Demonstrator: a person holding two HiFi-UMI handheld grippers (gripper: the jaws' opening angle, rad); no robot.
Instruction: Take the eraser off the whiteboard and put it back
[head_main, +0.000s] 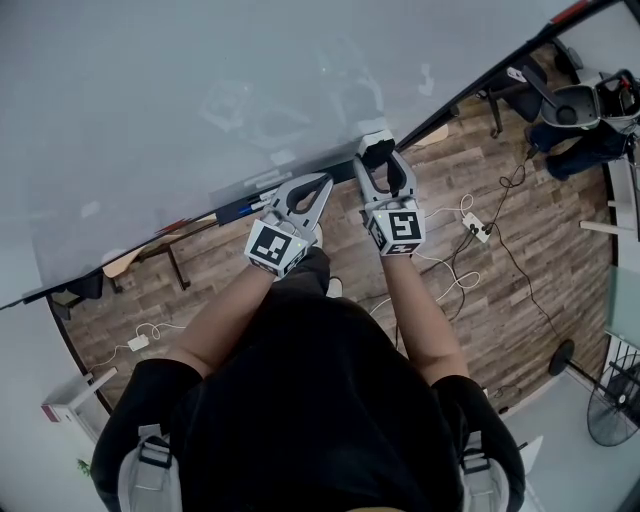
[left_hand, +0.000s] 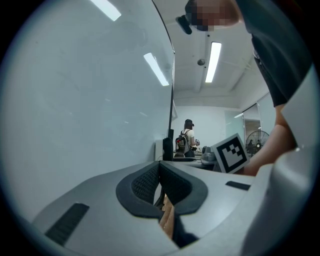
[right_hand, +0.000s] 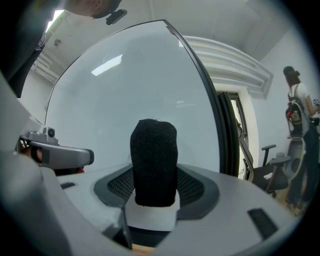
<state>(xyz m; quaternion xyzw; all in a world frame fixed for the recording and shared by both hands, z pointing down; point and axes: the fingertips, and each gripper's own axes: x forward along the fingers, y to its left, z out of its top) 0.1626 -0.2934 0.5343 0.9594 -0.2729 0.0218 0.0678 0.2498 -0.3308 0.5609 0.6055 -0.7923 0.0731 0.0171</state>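
The right gripper has its jaws clamped on the eraser, black felt end toward the whiteboard, at the board's lower edge; whether felt meets board I cannot tell; the left gripper, jaws pressed together on nothing, hangs just beside it along that same edge.

Head cam: high up, looks steeply down past the wearer's shoulders & arms onto L tool, R tool, the board's bottom edge and the wood floor. L tool cam: rides the tool, looks level along its jaws, skims the board v. close on its left, room beyond. R tool cam: same mount, faces the board more squarely, eraser close-up mid-frame. Board is in all 3 views. Each tool cam catches the other tool at its edge; both see a far person w/ backpack.
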